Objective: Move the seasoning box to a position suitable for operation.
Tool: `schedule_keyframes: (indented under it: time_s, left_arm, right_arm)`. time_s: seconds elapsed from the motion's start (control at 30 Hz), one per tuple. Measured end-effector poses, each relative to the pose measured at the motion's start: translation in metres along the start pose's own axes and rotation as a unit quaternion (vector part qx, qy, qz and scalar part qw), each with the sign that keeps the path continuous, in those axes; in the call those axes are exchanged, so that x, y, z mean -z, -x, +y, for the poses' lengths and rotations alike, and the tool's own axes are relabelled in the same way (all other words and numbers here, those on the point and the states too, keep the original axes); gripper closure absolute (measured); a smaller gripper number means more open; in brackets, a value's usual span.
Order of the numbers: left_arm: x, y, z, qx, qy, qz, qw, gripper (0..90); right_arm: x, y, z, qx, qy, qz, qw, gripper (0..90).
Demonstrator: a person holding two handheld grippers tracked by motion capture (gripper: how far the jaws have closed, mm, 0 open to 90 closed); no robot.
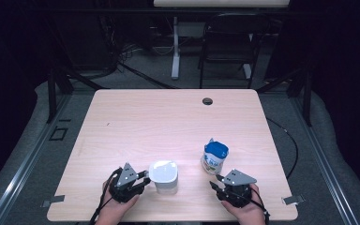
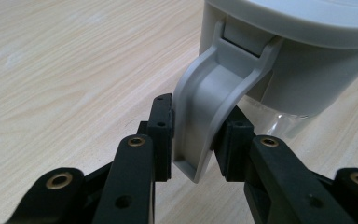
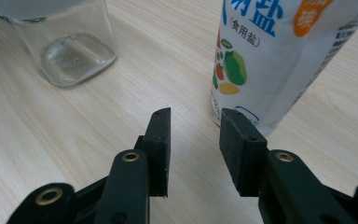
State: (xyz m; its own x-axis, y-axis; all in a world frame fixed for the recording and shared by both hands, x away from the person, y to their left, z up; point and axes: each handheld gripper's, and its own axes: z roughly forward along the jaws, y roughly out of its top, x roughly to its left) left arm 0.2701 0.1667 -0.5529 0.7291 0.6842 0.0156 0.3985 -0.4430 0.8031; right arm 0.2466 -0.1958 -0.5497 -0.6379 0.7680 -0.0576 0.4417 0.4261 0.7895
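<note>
- High view: the wooden table (image 1: pixel 136 117) carried a glass jar (image 1: pixel 164 177) with a grey lid near its front edge, and a blue-capped salt pouch (image 1: pixel 215 157) stood upright to the jar's right, apart from it.
- The left gripper (image 1: pixel 143 180) lay just left of the jar, level with its lid, with the person's left hand (image 1: pixel 115 206) behind it at the table's front edge.
- Left gripper view: the jar lid's grey clasp (image 2: pixel 209 107) hung down between the two black jaws, which stood about half open; the left pad touched the clasp's side, while the right pad sat close against its other side (contact there could not be told for certain).
- The right gripper (image 1: pixel 218 182) sat to the right of the jar, just in front of the pouch's base, held by the right hand (image 1: pixel 243 208).
- Right gripper view: the jaws stood roughly half open with nothing between them, bare table showing in the gap; the pouch (image 3: pixel 279 60) rose just beyond the right jaw, and the jar's clear base (image 3: pixel 72 51) lay farther off at upper left.
</note>
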Motion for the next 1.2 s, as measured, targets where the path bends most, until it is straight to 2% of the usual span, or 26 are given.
schedule_keyframes:
  time_s: [0.2,0.4,0.5,0.67,0.73,0.8,0.83,0.87,0.93,1.07,1.1,1.2]
  left_arm:
    - [0.004,-0.002,0.0,0.013,0.008,-0.011,0.9998,66.5]
    - [0.009,-0.002,0.0,0.02,0.009,-0.009,0.9997,64.4]
    - [0.014,-0.001,0.001,0.018,0.005,-0.003,0.9998,63.7]
    - [0.018,-0.002,0.0,0.022,0.002,-0.002,0.9998,63.9]
    - [0.023,-0.004,0.001,0.017,0.007,-0.007,0.9998,64.3]
    - [0.031,-0.006,0.003,0.017,0.022,-0.022,0.9994,65.6]
    - [0.031,-0.006,0.003,0.017,0.022,-0.022,0.9994,66.3]
    - [0.036,-0.007,0.005,0.025,0.031,-0.027,0.9988,66.4]
    - [0.04,-0.009,0.007,0.029,0.042,-0.027,0.9983,66.4]
    - [0.044,-0.012,0.01,0.036,0.046,-0.022,0.998,66.4]
    - [0.045,-0.014,0.011,0.048,0.051,-0.021,0.9973,66.4]
    - [0.046,-0.019,0.012,0.06,0.053,-0.02,0.9966,66.3]
  right_arm:
    - [0.001,-0.001,0.002,0.009,-0.001,0.006,0.9999,65.3]
    - [0.002,-0.002,0.002,0.015,0.001,0.002,0.9999,63.8]
    - [0.003,-0.003,0.002,0.013,0.012,0.005,0.9998,61.7]
    - [0.002,-0.006,0.001,0.016,0.005,0.012,0.9998,62.6]
    - [0.003,-0.007,0.001,0.017,0.005,0.01,0.9998,64.7]
    - [0.006,-0.008,0.003,0.022,0.015,0.011,0.9996,63.4]
    - [0.006,-0.008,0.003,0.024,0.014,0.011,0.9996,62.4]
    - [0.006,-0.009,0.003,0.023,0.014,0.009,0.9996,61.9]
    - [0.005,-0.01,0.004,0.02,0.014,0.012,0.9996,61.6]
    - [0.005,-0.011,0.006,0.014,0.01,0.021,0.9996,65.5]
    - [0.005,-0.011,0.006,0.016,0.008,0.025,0.9995,66.1]
    - [0.004,-0.012,0.008,0.01,0.006,0.026,0.9996,66.4]
